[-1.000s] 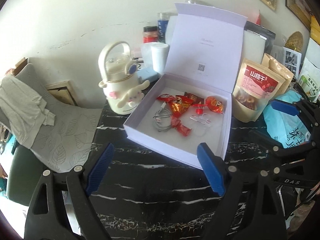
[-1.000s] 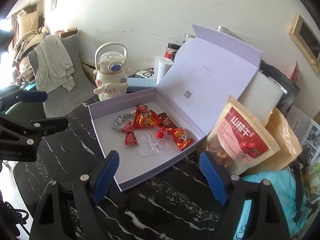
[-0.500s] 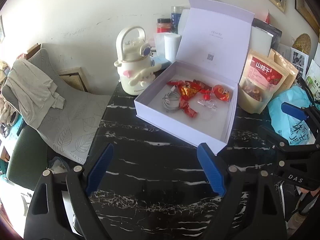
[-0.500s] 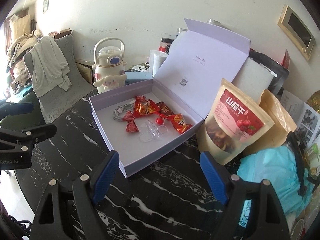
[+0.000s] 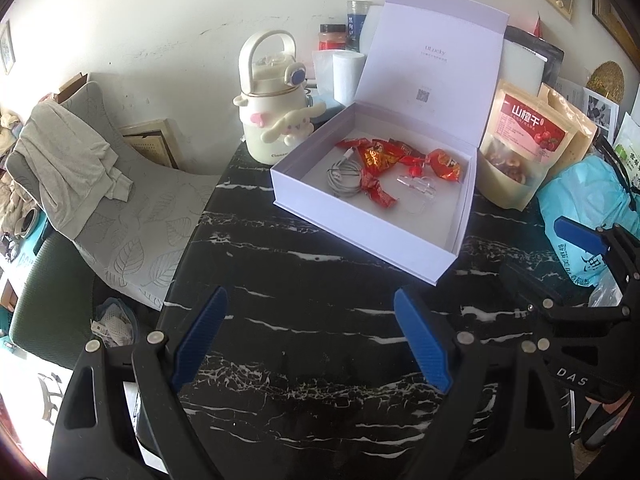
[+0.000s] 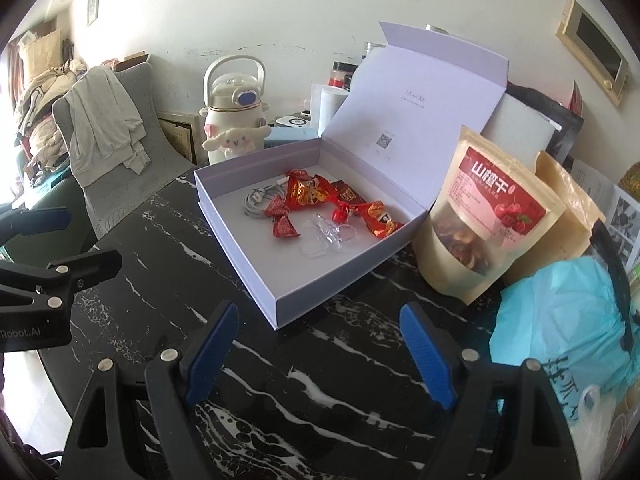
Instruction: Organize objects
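**Tongs idle, box loaded but lid up**

Tongs first, at the bottom of each view: the left tongs [image 5: 310,336] and the right tongs [image 6: 320,350] both hang spread wide over the black marble table [image 5: 320,360], gripping nothing.

Beyond them, mid-frame, sits the white box [image 5: 360,224], lid [image 5: 432,68] standing upright at the back. Inside lie red candies [image 5: 378,156], a coiled grey cable [image 5: 344,178] touching them, and a clear plastic clip [image 5: 416,192] just beside. I'd guess the candies are light and crinkly, slippery in their wrappers, best pinched at a twisted end. The cable looks limp and would want taking across the whole coil. The clip seems hard, slick and hard to see. The lid is stiff card and looks light; its free top edge seems the natural hold for folding it down, with the box steadied so it does not slide.

Further off: a cream kettle-shaped bottle [image 5: 272,120] at upper centre-left, a snack pouch [image 6: 484,216] touching the box's right side, and a blue bag [image 6: 560,312] lower right.
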